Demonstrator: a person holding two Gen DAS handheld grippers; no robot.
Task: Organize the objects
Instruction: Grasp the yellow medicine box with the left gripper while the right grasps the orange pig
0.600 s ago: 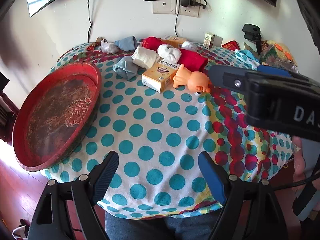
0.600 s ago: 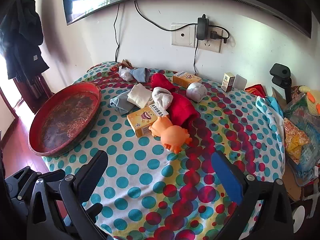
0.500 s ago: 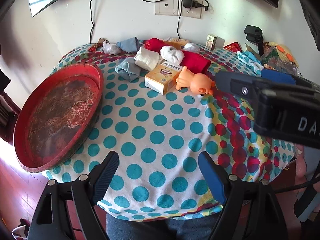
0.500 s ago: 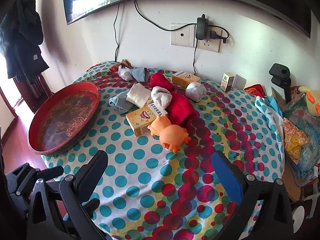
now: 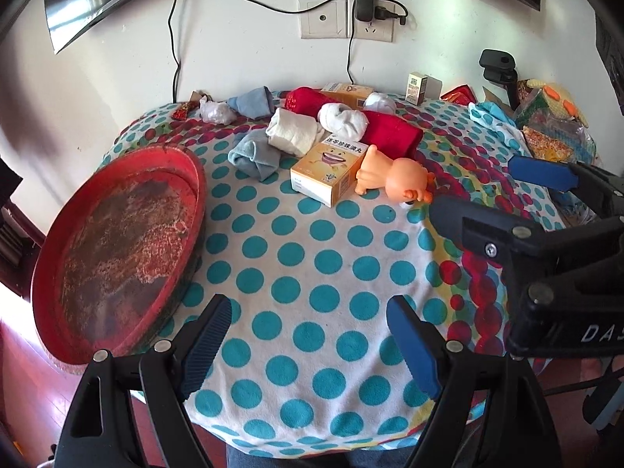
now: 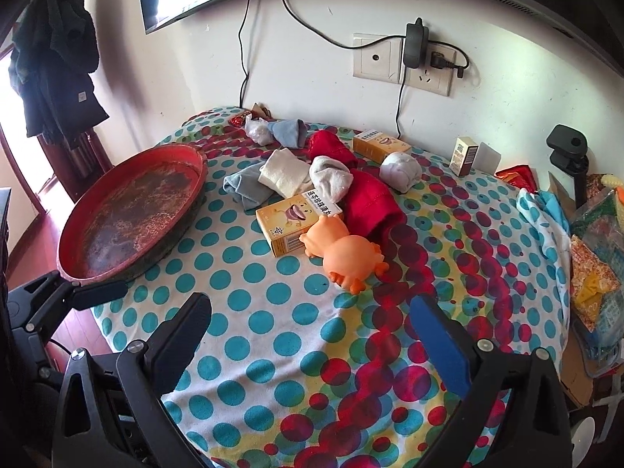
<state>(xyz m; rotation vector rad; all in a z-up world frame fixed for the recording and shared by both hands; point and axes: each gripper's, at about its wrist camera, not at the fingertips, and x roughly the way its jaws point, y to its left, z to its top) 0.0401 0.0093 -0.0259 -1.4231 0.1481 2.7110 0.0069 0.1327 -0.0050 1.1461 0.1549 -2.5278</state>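
An orange rubber toy (image 5: 394,181) (image 6: 343,251) lies on the dotted tablecloth beside a yellow box (image 5: 329,169) (image 6: 298,220). Rolled socks, blue (image 5: 255,156), cream (image 5: 292,132) and white (image 5: 343,117), and a red cloth (image 5: 390,132) lie behind them. A big empty red tray (image 5: 117,249) (image 6: 132,206) sits at the left. My left gripper (image 5: 308,335) is open and empty above the table's near edge. My right gripper (image 6: 312,335) is open and empty, short of the toy; it also shows in the left wrist view (image 5: 503,199).
A second yellow box (image 6: 380,144), a small white box (image 6: 464,156) and a grey sock ball (image 6: 401,169) lie near the wall. Snack bags and a basket (image 6: 596,241) crowd the right edge. A black clamp stand (image 6: 569,152) rises at the back right.
Both grippers have moved slightly forward and lower towards the table. The objects on the table have not moved.
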